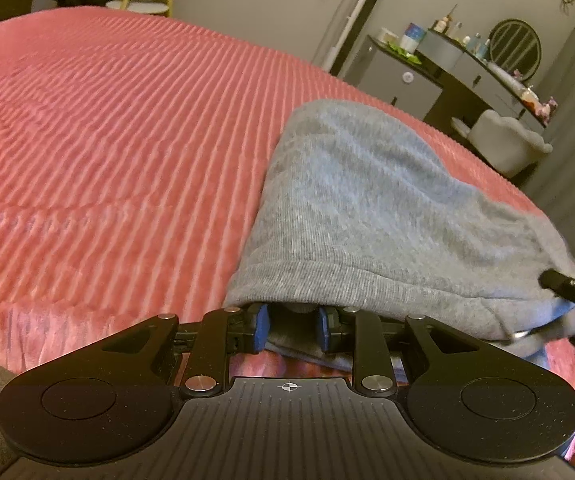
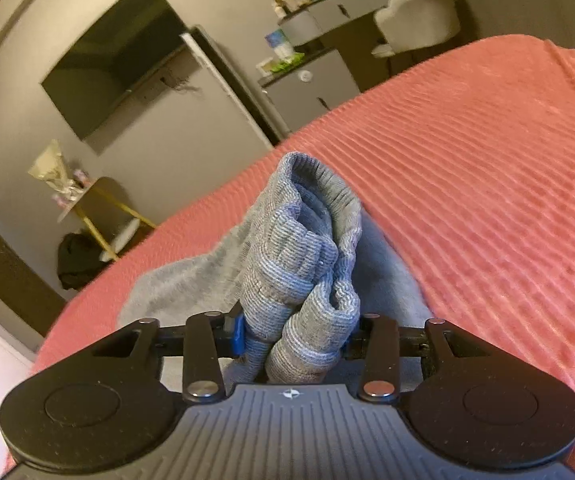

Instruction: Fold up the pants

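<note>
Because the grey knit pants (image 1: 371,208) are soft, light and limp, they sag and bunch wherever I do not support them. They lie on the pink ribbed bedspread (image 1: 107,128), near its edge. My right gripper (image 2: 293,338) has its jaws clenched on the thick ribbed cuffs (image 2: 307,248), which stand bunched up above it. My left gripper (image 1: 290,326) has jaws apart, pushed under the hemmed edge with cloth draped over the fingertips (image 1: 262,326). I judge the doubled hems the best place to hold.
</note>
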The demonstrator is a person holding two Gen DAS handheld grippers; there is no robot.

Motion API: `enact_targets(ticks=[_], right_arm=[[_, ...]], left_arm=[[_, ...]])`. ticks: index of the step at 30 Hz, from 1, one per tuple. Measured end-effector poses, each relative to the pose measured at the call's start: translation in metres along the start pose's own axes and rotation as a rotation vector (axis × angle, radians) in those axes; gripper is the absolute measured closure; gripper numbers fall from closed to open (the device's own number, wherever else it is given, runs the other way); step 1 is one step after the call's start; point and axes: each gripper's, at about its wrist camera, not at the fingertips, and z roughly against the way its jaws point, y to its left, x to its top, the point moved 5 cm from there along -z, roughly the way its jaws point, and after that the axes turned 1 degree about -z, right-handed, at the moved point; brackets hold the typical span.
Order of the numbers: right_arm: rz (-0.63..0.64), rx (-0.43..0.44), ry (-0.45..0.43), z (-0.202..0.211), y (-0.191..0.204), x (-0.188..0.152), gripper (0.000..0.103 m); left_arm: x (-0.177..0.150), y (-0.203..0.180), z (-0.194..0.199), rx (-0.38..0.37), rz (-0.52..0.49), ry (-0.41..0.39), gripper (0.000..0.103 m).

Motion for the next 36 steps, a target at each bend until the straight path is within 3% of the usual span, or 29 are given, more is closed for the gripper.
enact_targets(ticks=[2, 7, 13, 16, 19, 22, 23, 25, 27, 30, 31, 34, 36], right_arm=[[0.027, -0.104, -0.07, 0.011, -0.008, 0.004, 0.039], [0.037, -0.084, -0.154, 0.04, -0.015, 0.012, 0.04], [0.359, -0.036, -0.21, 0.05, 0.033, -0.011, 0.044], [0.499, -0.016, -0.193, 0.041, 0.057, -0.027, 0.044], [0.568, -0.055, -0.134, 0.022, 0.063, -0.04, 0.044], [0.621, -0.133, -0.102, 0.01, 0.06, -0.044, 0.046], [0.596, -0.112, -0.103, 0.014, 0.06, -0.041, 0.046], [0.468, -0.042, -0.085, 0.021, 0.055, -0.034, 0.042], [0.268, 0.058, -0.051, 0.03, 0.039, -0.025, 0.032], [-0.016, 0.165, -0.007, 0.041, 0.007, -0.017, 0.031], [-0.075, 0.18, 0.003, 0.042, -0.002, -0.016, 0.031], [-0.188, 0.1, 0.012, 0.045, -0.025, -0.017, 0.029], [-0.294, 0.116, 0.043, 0.041, -0.04, -0.021, 0.029]], left_arm=[[0.0, -0.001, 0.003, -0.008, 0.002, 0.01, 0.071], [0.005, -0.015, 0.034, -0.071, -0.078, -0.146, 0.071], [0.006, -0.032, 0.061, -0.155, -0.153, -0.309, 0.066], [0.009, -0.033, 0.068, -0.152, -0.16, -0.373, 0.05], [0.01, -0.031, 0.055, -0.113, -0.153, -0.328, 0.045], [0.006, -0.031, 0.027, -0.037, -0.19, -0.206, 0.043], [0.005, -0.031, 0.017, 0.017, -0.219, -0.161, 0.042], [0.001, -0.031, 0.006, 0.051, -0.261, -0.134, 0.04], [0.002, -0.029, 0.006, 0.043, -0.256, -0.136, 0.038], [0.003, -0.024, 0.007, 0.026, -0.224, -0.125, 0.035], [0.003, -0.023, 0.007, 0.025, -0.214, -0.122, 0.035], [0.005, -0.02, 0.006, 0.023, -0.201, -0.118, 0.034], [0.002, -0.022, 0.009, 0.026, -0.205, -0.122, 0.034]])
